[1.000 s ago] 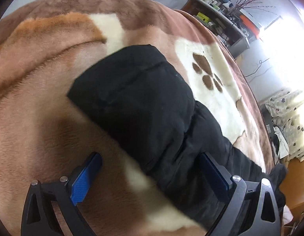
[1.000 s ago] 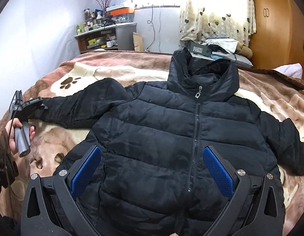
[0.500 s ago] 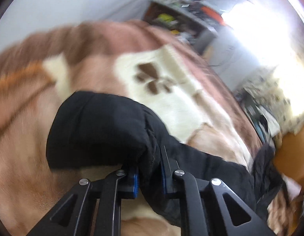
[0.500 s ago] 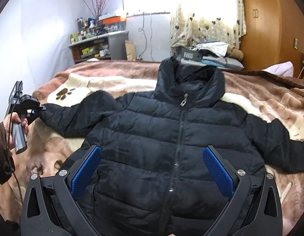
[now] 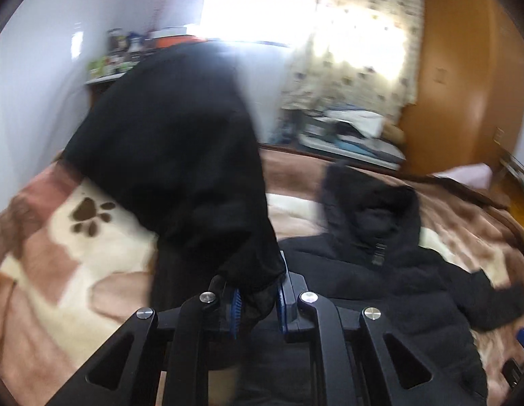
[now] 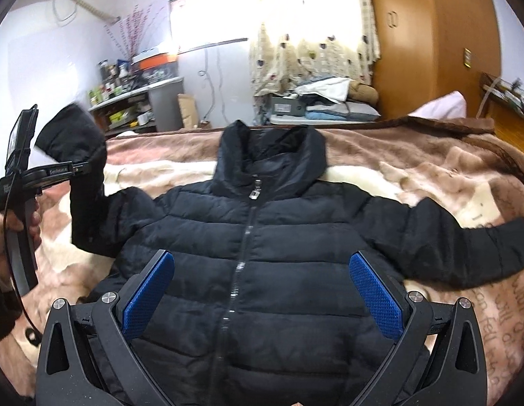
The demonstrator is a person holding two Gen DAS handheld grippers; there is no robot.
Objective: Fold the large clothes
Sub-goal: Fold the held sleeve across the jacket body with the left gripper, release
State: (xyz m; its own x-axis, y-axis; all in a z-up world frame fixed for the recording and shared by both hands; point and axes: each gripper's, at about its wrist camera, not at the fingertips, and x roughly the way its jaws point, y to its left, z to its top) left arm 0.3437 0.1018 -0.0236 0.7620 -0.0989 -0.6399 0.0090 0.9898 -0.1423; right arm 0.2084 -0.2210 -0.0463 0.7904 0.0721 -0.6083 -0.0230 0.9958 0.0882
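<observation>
Since the earlier frames the left gripper (image 5: 257, 301) has closed on the sleeve (image 5: 180, 142) and lifted its end off the bed (image 6: 414, 155); before, that sleeve lay flat and stretched toward the left edge. Now the cuff end stands up in the air, above the left edge of the bed, while the upper part of the sleeve hangs down to the shoulder.

The left fingers (image 5: 235, 308) are nearly shut, with only a fold of black fabric between them. The right gripper (image 6: 262, 291) is wide open and holds nothing; it hovers over the lower front of the jacket (image 6: 255, 270).

The jacket lies face up in the middle of the bed, zipped, with the collar toward the far edge and the hem toward the near edge. Its long axis runs from near to far. The other sleeve (image 6: 465, 247) is flat and points to the right edge.

I judge that the coming move is to carry the raised sleeve across onto the chest. The chest lies to the right of the left fingers and lower, so the path goes inward and down, across the long axis. The left hand is the nearer one for this. Room seems enough: the bed is bare around the jacket and nothing stands on the chest, but the open right gripper is just above the front and may be in the way.
</observation>
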